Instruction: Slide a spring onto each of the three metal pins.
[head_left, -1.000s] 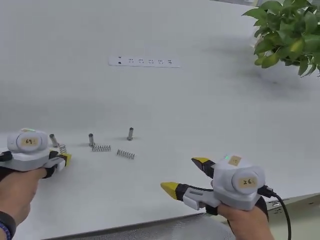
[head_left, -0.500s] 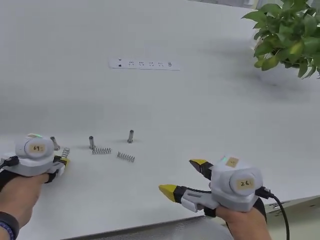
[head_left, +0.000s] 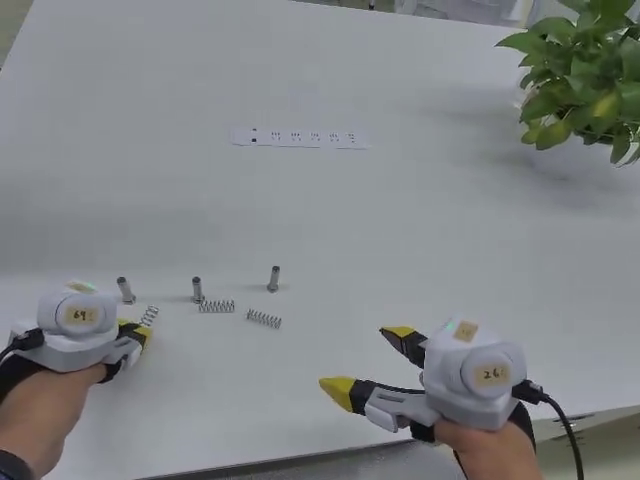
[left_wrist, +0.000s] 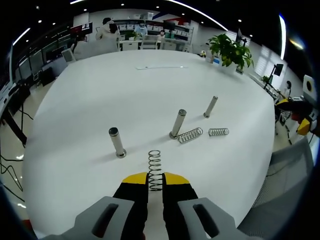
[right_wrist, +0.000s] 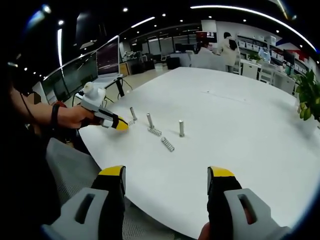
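Spring (left_wrist: 155, 167) sits pinched in the fingers of your left gripper (left_wrist: 155, 179), near the leftmost pin (left_wrist: 116, 142) on the counter (left_wrist: 90, 85). Tip its free end over the pin's head, then lower it straight. The fingers of your right gripper (right_wrist: 166, 176) stand spread.

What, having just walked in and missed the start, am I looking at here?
A person works two claws over a table. The left claw is shut on one spring, close to the leftmost pin. Two other springs lie beside three bare, upright pins. The right claw hangs open and empty near the table's edge.
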